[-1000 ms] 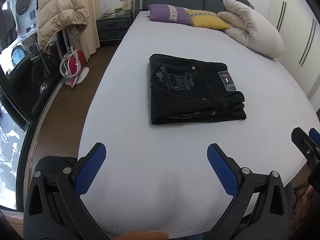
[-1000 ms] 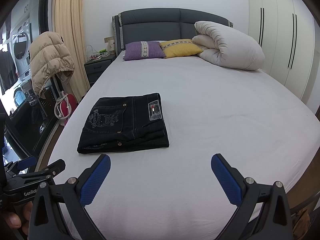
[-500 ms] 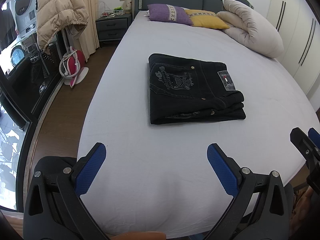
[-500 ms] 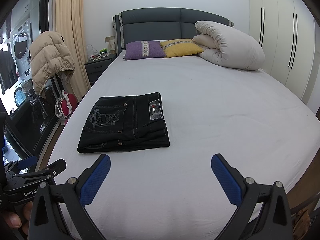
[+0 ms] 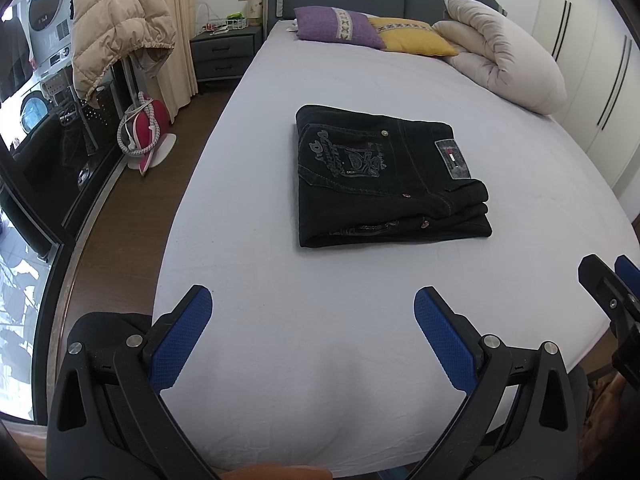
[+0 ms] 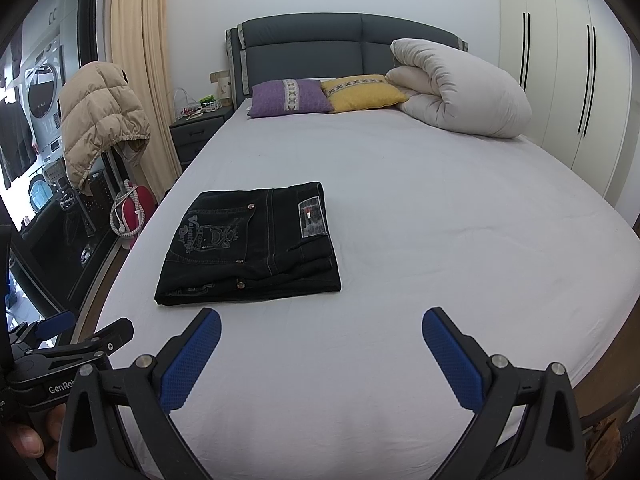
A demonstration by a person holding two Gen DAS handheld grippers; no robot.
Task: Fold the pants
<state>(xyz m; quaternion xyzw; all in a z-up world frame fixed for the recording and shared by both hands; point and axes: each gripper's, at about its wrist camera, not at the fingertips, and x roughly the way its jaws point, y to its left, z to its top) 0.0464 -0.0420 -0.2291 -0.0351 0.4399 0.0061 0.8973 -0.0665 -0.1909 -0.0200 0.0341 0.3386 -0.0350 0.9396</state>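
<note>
Now the black jeans (image 5: 384, 178) lie folded in a neat stack on the bed (image 5: 320, 320). They look thick, soft and a bit heavy; grab the layered edge. The left gripper (image 5: 312, 320) and right gripper (image 6: 322, 340) are wide open, holding nothing.

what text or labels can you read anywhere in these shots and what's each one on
"GenRob", cut off by the right gripper's arm: on the body of the left gripper.
"Valentines Day": grey stitching on the back pocket of the folded black pants; the arched word above it is too blurred to read.
Grey patch at the pants' waistband: a small red, white and dark flag mark, no legible words.
Washing machine panel: too small to read.
</note>
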